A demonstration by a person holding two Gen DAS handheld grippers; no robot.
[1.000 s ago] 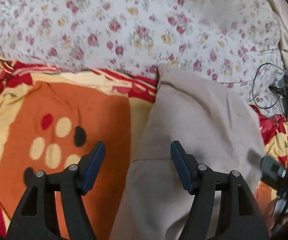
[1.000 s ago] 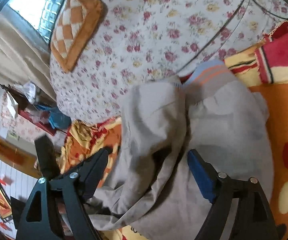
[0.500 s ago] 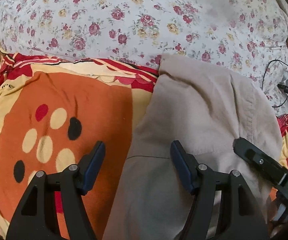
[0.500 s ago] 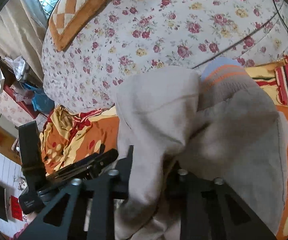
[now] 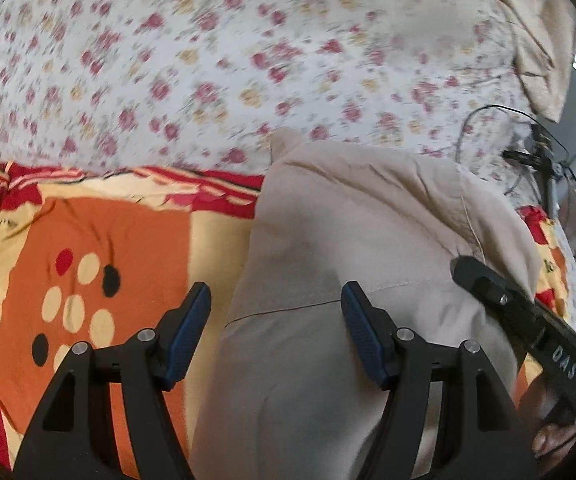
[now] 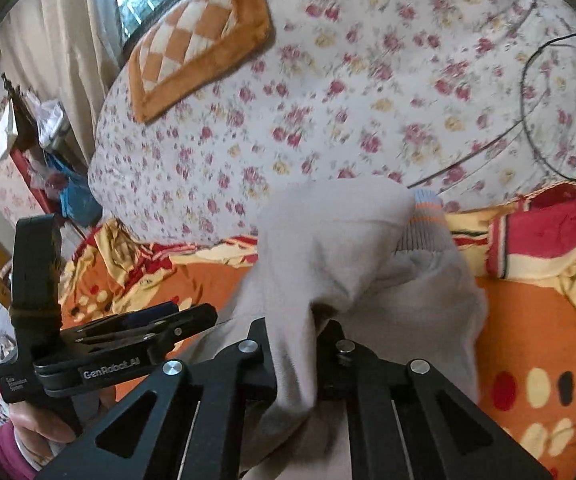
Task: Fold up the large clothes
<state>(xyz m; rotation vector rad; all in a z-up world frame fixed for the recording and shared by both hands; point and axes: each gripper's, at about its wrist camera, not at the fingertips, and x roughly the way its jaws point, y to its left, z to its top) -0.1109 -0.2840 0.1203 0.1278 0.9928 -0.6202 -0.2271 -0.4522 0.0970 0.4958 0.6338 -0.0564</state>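
Observation:
A large beige-grey garment point(image 5: 352, 248) lies partly folded on an orange, red and yellow blanket point(image 5: 100, 248). My left gripper point(image 5: 276, 320) is open, its fingers straddling the garment's left edge just above the cloth. My right gripper point(image 6: 300, 340) is shut on a bunched fold of the garment point(image 6: 328, 248) and holds it raised; a striped ribbed cuff point(image 6: 424, 224) shows behind the fold. The right gripper's side also shows in the left wrist view point(image 5: 528, 320), and the left gripper shows in the right wrist view point(image 6: 136, 328).
A floral bedsheet point(image 5: 248, 60) lies beyond the blanket. An orange checked cushion point(image 6: 196, 44) rests at its far end. A black cable point(image 6: 536, 112) and a small stand point(image 5: 544, 168) lie at the right. Curtains and clutter point(image 6: 40, 128) stand off the bed's left.
My right gripper has shut on the garment's fold and lifted it. My left gripper stays open over the garment's left edge, and its view has tilted up slightly.

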